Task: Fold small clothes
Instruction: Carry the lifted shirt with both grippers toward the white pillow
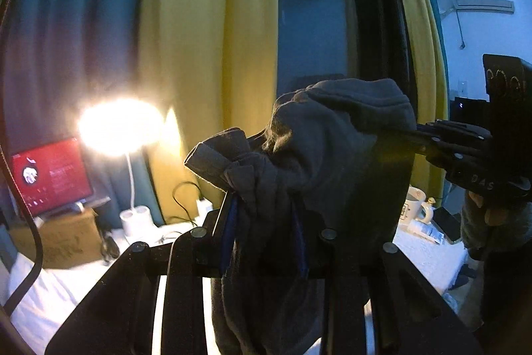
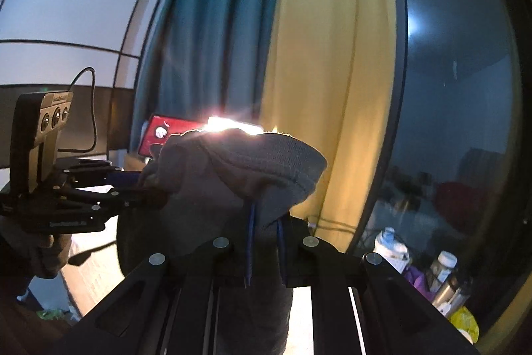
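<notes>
Grey garment (image 1: 332, 148): soft knitted fabric, matt, slightly fuzzy along its lit edges, with a ribbed hem band visible in the right wrist view (image 2: 239, 168). It is bunched and creased, held in the air between the two tools, well above the white bedding (image 1: 60, 295); a loose portion hangs down past the near linkage.

Left tongs (image 1: 266, 222): black, rigid, flat-barred linkage with round rivets and blue finger pads. They are clenched on a gathered fold of the garment, the cloth pinched between the pads and spilling above and below them.

Right tongs (image 2: 266, 242): same black construction, blue pads. They are closed on the hem band, the cloth humped over their tips. In the left wrist view this tool (image 1: 422, 135) enters from the right and grips the garment's far right edge; a hand (image 1: 492, 208) holds its handle.

Surroundings: pleated teal and yellow curtains (image 1: 206, 22), smooth, hanging in vertical folds; dark glass pane (image 2: 459, 88); glaring lamp (image 1: 123, 125) on a white stalk; red-lit screen (image 1: 50, 175) at far left; white mug (image 1: 415, 205); cardboard box (image 1: 63, 238).
</notes>
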Demonstrator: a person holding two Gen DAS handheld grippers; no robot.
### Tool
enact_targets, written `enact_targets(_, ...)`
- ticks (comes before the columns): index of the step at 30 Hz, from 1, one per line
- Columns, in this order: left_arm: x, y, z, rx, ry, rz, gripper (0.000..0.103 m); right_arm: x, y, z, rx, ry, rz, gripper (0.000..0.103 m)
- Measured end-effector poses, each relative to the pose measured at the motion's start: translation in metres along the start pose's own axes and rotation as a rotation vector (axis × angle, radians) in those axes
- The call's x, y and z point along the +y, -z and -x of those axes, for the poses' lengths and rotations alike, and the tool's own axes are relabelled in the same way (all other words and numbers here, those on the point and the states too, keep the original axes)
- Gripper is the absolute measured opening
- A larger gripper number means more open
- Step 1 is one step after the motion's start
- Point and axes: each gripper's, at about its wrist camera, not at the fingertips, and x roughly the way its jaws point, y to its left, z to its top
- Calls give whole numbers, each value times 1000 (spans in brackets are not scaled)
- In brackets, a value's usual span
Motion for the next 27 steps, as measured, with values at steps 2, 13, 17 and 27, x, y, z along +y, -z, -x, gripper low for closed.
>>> enact_targets(2,3,-3,5,-12,-17,-12,28,6,-6,1,-15,-9,13,11)
enact_targets(13,36,-12,53,-79,-131,-40,28,60,-38,0,-78,-103,87,11)
enact_targets(17,51,-10,70,-81,-173,-40,28,90,-46,-2,-88,-153,129,11)
enact_targets(27,82,12,97,-19,-256,-17,28,146,-45,-19,-63,-259,137,11)
